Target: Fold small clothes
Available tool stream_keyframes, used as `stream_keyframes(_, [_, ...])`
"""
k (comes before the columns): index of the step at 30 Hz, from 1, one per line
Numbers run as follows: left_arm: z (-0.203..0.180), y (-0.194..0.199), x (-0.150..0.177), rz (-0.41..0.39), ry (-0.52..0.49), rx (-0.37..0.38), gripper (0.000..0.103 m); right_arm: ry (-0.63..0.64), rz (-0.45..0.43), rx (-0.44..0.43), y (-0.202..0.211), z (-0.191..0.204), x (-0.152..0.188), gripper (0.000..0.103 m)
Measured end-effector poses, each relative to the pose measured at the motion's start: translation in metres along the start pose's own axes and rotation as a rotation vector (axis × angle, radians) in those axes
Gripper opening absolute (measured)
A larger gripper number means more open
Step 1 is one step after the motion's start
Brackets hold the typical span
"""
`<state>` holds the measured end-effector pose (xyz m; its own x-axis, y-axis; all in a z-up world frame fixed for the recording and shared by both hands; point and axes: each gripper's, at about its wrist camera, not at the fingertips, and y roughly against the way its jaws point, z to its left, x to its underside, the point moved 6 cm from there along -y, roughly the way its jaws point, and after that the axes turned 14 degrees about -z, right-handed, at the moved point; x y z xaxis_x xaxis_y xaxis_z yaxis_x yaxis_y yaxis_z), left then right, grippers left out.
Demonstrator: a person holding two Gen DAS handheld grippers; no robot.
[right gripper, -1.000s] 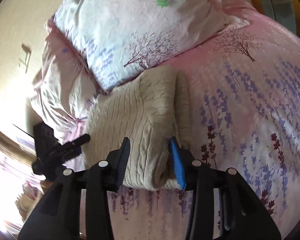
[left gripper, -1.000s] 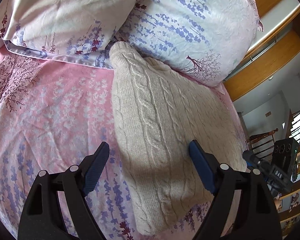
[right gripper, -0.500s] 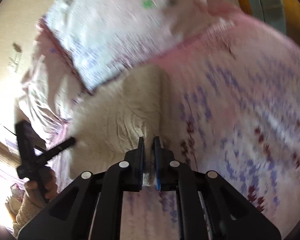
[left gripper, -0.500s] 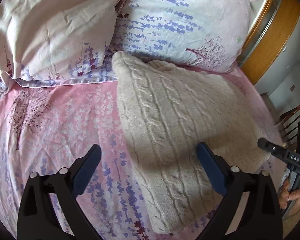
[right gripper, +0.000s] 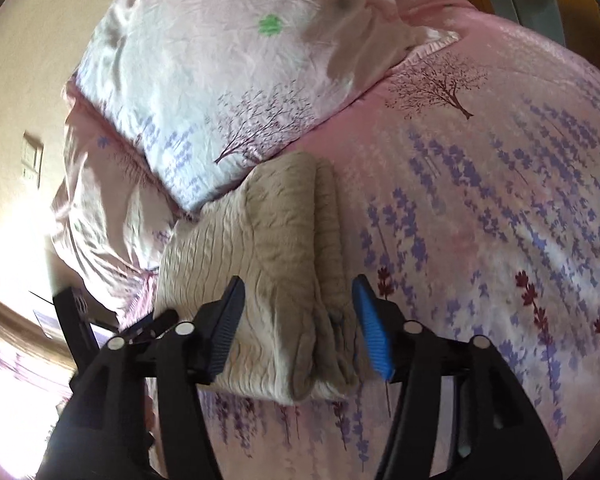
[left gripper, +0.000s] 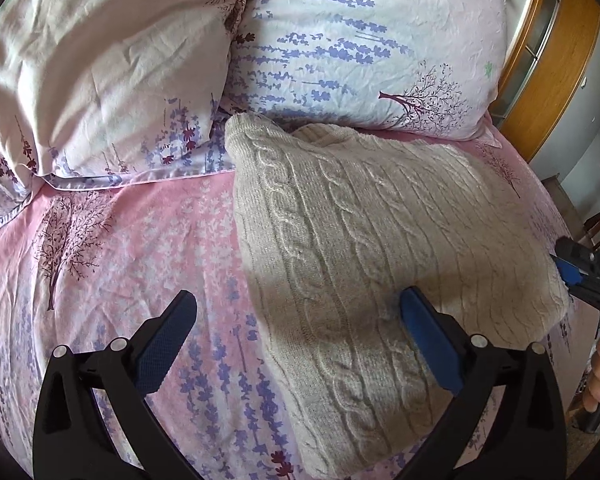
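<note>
A folded cream sweater [left gripper: 364,248] lies on the pink bed [left gripper: 132,240], with its top edge touching the two flowery pillows [left gripper: 360,44]. The left tongs [left gripper: 296,336] are wide apart and hold nothing; one blue finger is over the sweater and the other is over the bed sheet. The right tongs [right gripper: 300,320] are apart too. Their blue fingers [right gripper: 374,328] sit on each side of the sweater's folded end, not pinching it.
</note>
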<state>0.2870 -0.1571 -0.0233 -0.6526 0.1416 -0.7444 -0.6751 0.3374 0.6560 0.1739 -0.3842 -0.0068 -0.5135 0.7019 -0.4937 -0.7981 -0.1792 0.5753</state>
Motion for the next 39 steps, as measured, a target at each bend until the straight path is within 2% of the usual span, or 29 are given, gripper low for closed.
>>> stream_keyframes(5, [0.007,-0.003,-0.003,0.021,0.05,0.03,0.102,-0.019,0.02,-0.001,-0.014,0.0,-0.009,0.058])
stream_keyframes(11, [0.018,-0.012,-0.012,0.042,0.157,0.088,0.102,-0.06,0.072,-0.004,-0.037,-0.003,-0.011,0.068])
stream_keyframes(17, [0.038,-0.026,-0.013,0.082,0.341,0.161,0.102,-0.076,0.12,-0.02,-0.053,-0.006,-0.005,0.068])
stream_keyframes(22, [0.045,-0.029,-0.016,0.061,0.383,0.178,0.098,-0.095,0.107,-0.047,-0.057,-0.004,-0.008,0.068])
stream_keyframes(25, [0.045,-0.031,-0.017,0.054,0.405,0.197,0.088,-0.11,0.127,-0.067,-0.064,-0.003,-0.009,0.068])
stream_keyframes(27, [0.043,-0.032,-0.018,0.052,0.417,0.231,0.076,-0.097,0.142,-0.084,-0.068,0.002,-0.007,0.068])
stream_keyframes(28, [0.041,-0.033,-0.019,0.051,0.422,0.247,0.074,-0.102,0.166,-0.097,-0.07,0.003,-0.005,0.062])
stream_keyframes(31, [0.034,-0.036,-0.019,0.041,0.416,0.247,0.071,-0.086,0.169,-0.099,-0.071,0.004,-0.002,0.053])
stream_keyframes(34, [0.036,-0.034,-0.017,0.041,0.451,0.278,0.065,-0.133,0.195,-0.145,-0.071,-0.001,0.001,0.042])
stream_keyframes(35, [0.039,-0.031,-0.016,0.038,0.461,0.284,0.061,-0.143,0.199,-0.159,-0.07,-0.002,0.002,0.037])
stream_keyframes(36, [0.042,-0.026,-0.015,0.033,0.463,0.287,0.054,-0.156,0.2,-0.172,-0.069,-0.002,0.003,0.035])
stream_keyframes(39, [0.046,-0.014,-0.015,0.01,0.452,0.303,0.042,-0.151,0.181,-0.191,-0.062,0.003,0.004,0.031])
